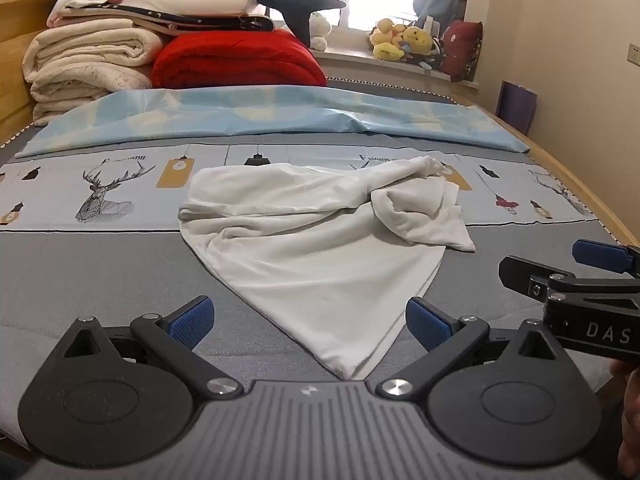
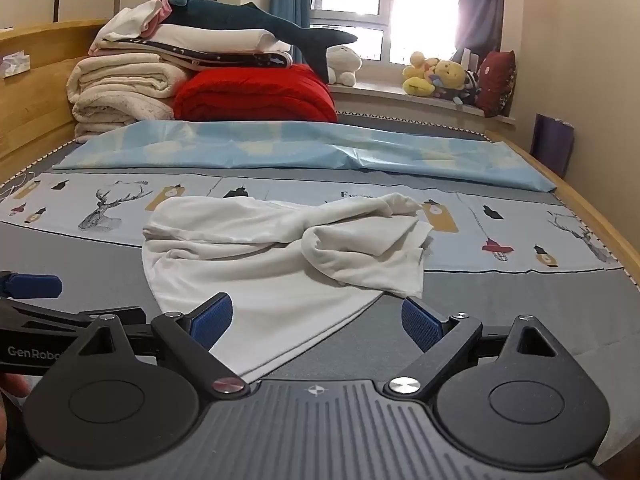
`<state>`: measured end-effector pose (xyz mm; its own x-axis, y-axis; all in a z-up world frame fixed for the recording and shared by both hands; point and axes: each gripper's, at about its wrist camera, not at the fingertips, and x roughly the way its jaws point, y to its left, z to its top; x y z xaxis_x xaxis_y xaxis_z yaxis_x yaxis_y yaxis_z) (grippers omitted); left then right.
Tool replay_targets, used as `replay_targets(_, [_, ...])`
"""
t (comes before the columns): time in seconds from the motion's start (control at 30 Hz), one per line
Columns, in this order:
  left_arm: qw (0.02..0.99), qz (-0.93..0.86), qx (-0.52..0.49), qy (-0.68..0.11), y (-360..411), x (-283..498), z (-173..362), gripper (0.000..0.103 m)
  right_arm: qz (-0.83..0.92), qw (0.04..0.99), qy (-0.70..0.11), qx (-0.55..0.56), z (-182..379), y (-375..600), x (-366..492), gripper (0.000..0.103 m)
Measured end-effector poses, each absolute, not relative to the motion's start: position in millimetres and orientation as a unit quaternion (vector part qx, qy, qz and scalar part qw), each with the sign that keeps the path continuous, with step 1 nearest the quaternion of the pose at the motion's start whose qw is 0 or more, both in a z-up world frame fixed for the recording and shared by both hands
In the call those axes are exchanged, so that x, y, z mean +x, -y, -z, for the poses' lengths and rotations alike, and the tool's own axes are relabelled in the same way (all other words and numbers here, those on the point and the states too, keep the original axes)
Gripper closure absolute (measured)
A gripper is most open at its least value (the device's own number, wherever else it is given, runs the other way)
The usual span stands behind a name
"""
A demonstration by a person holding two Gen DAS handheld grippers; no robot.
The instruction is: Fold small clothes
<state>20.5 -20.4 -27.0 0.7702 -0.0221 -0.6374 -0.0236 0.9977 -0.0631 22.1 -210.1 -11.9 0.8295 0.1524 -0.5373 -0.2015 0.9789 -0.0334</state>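
A crumpled white garment [image 1: 320,240] lies on the bed, its near corner pointing at me and a bunched part at its right. It also shows in the right wrist view [image 2: 260,256]. My left gripper [image 1: 308,322] is open, its blue pads either side of the garment's near corner, not touching it. My right gripper [image 2: 316,320] is open over the garment's near right edge. The right gripper also shows at the right of the left wrist view [image 1: 580,276], and the left gripper's blue fingertip at the left of the right wrist view [image 2: 32,285].
The bed has a grey mattress [image 1: 100,280], a deer-print sheet [image 1: 104,192] and a light blue sheet [image 1: 260,116] behind it. Folded cream blankets [image 1: 84,68] and a red quilt [image 1: 236,60] are stacked at the headboard. Plush toys [image 1: 404,42] sit on the windowsill. A wooden bed rail [image 2: 600,232] runs along the right.
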Motion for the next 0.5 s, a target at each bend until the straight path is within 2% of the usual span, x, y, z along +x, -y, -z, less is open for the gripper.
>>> replay_targets(0.5, [0.940,0.000,-0.034,-0.340,19.1,20.6,27.3,0.001,-0.093,0.956,-0.274,-0.045,12.3,208.4,21.6,0.011])
